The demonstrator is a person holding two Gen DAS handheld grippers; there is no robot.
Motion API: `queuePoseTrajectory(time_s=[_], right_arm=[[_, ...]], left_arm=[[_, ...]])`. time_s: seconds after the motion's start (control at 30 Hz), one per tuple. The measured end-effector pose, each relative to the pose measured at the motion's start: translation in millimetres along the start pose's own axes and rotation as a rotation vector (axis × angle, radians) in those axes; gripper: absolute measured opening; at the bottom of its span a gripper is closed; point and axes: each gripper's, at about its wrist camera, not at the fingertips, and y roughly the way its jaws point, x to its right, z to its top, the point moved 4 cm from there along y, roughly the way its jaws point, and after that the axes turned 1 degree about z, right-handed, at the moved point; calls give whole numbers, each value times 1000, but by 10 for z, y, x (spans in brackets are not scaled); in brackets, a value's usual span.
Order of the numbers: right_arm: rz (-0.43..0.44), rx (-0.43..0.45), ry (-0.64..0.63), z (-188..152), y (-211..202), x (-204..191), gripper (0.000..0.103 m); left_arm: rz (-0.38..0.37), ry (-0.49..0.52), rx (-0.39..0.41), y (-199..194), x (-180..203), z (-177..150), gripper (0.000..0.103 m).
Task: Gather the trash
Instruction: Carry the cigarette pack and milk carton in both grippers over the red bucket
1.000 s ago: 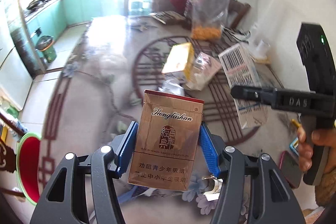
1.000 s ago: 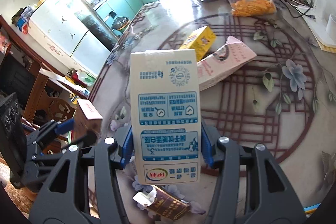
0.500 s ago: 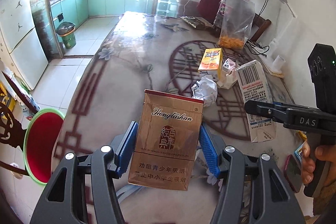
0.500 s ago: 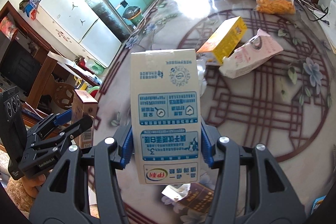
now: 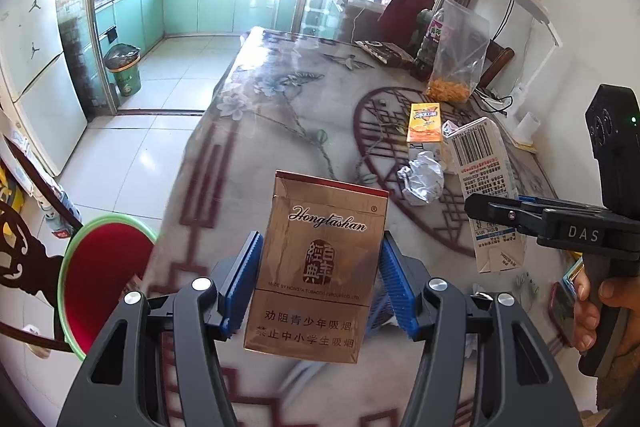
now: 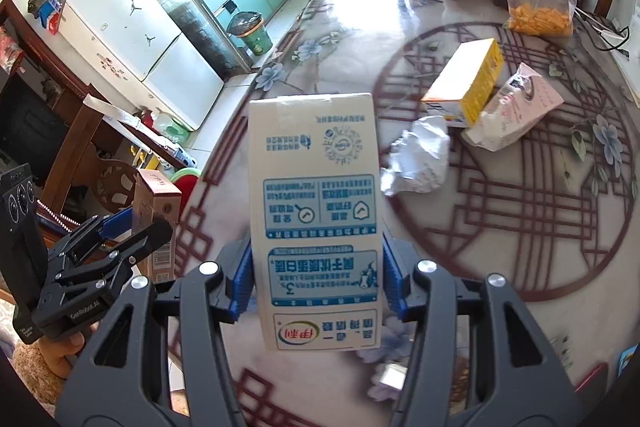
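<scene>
- Both grippers have risen and drawn back from the table (image 5: 280, 131) over the last second: in the earlier left wrist frame the tabletop filled the view, and now the kitchen floor and the far table edge are in sight. The loads have not shifted in the fingers.
- Left gripper (image 5: 320, 291): blue pads pinch a gold cigarette pack (image 5: 316, 263) by its two sides, pack upright, held clear above the near edge of the table.
- Right gripper (image 6: 316, 279): fingers pinch a white milk carton (image 6: 316, 227) by its sides, print inverted, also held clear above the table.
- Step in hand, as judged: carrying two collected pieces away for disposal. The next move calls for a bin to drop them in; a green bin (image 5: 124, 67) stands on the kitchen floor well beyond the table's far left corner.
- Left on the table, near its round red pattern: a yellow box (image 6: 468, 87), a pink-white carton (image 6: 516, 111) and crumpled foil (image 6: 420, 155), close together.
- Left wrist view alone shows a red basin (image 5: 104, 275) with a green rim, low beside the table's near left edge.
- Right wrist view alone shows the pink-white carton plainly, and small scraps (image 6: 388, 375) on the table beneath the milk carton.
</scene>
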Motion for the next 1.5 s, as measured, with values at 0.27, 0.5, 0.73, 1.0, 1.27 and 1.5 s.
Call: queuePoseTrajectory(time_s=[0.27,0.5,0.73,1.0,1.27,1.5], right_arm=[[-42,25,-6,39,162,-555,51],[-50,15,-38,81,378,-1041,51],[-51,6,-83,139,516,-1438,51],[-32,17,-155,272,619,-1880,51],[3,-31,-185,239,859,-2168,51],[41,-65,-206,218,1031,-2362,51]], left_arm=[[-15,60,1,-114,-494,75,55],[-21,48,-9,-144,-912,96,55],[1,21,-12,-148,-1290,101,55],[27,-26,-22,-139,-1647,55,55],[55,-62,-32,-130,-1923,-12,55],[101,-136,-111,60,-2250,-171,55]])
